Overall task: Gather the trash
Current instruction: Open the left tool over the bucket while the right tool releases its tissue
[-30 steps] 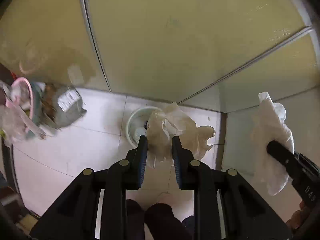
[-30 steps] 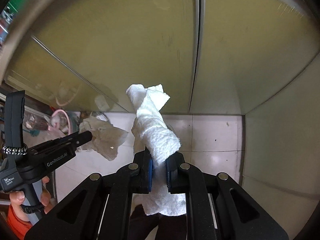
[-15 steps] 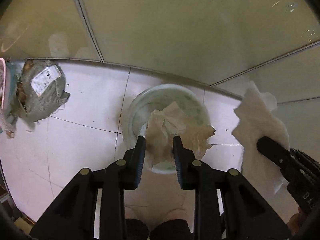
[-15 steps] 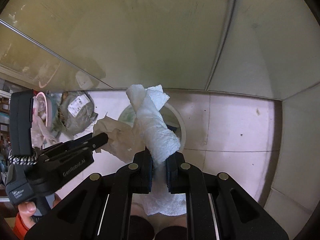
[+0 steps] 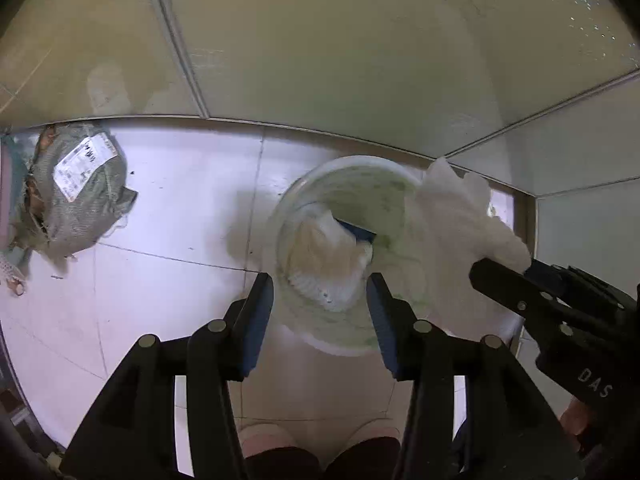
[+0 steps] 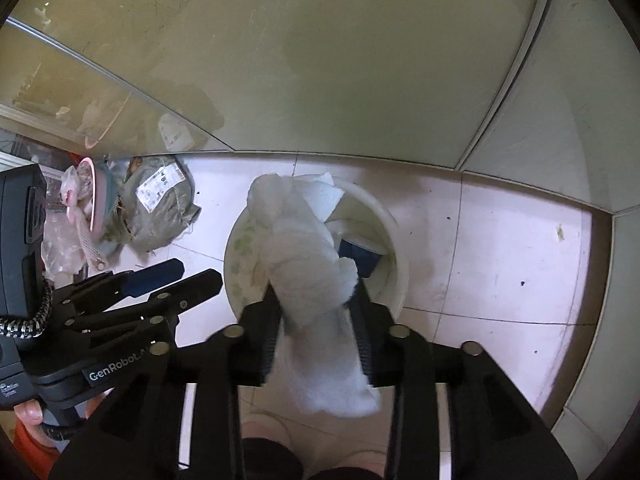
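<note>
Lying beside bin (image 5: 352, 344): grey sack (image 5: 80, 196); pink basket (image 6: 98, 200) behind.

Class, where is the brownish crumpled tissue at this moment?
In the left wrist view the brownish crumpled tissue lies inside the white bin on the tiled floor, beside a dark blue item, just beyond the open left gripper.

Each black tool (image 5: 320, 292) has blue-padded fingers (image 5: 256, 320), round brass screws and white lettering.
</note>
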Motion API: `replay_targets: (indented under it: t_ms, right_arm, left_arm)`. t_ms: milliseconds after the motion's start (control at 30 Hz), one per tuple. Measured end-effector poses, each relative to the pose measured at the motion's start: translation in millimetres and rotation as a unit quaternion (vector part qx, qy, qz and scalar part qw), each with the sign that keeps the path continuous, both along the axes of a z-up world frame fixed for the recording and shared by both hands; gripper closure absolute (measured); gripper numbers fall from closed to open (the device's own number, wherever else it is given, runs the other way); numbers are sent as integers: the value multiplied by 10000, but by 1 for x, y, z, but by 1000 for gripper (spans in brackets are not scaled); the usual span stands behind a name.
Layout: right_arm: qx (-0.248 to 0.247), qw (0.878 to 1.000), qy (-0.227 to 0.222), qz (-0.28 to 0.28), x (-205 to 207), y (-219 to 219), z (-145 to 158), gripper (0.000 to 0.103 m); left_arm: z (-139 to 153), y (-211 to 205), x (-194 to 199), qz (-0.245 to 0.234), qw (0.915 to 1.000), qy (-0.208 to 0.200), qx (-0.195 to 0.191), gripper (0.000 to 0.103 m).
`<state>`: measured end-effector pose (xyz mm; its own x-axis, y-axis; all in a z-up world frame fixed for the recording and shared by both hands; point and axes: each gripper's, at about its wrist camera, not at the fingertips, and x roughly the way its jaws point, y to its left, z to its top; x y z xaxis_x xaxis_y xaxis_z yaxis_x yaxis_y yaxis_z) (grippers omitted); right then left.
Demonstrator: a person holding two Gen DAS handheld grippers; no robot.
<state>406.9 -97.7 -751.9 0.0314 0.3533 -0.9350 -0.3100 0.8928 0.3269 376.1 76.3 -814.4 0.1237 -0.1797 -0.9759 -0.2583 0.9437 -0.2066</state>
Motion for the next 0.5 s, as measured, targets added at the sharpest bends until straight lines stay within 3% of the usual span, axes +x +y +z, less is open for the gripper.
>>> replay_targets:
  t_ms: [133, 267, 400, 500]
  right_arm:
    - [-21, 10000, 60, 8, -3, -2, 8, 61]
    - [70, 9998, 182, -80, -5, -6, 27, 58]
    - [38, 9999, 96, -132, -10, -7, 78, 58]
    - [-23, 9998, -120, -145, -14, -10, 133, 58]
  left_arm:
    - [17, 8, -6, 134, 9999, -10, -21, 56]
    - [61, 11, -16, 143, 9999, -33, -43, 56]
    - [124, 12, -27, 159, 9998, -138, 31, 56]
    - [181, 19, -34, 194, 9994, -274, 75, 56]
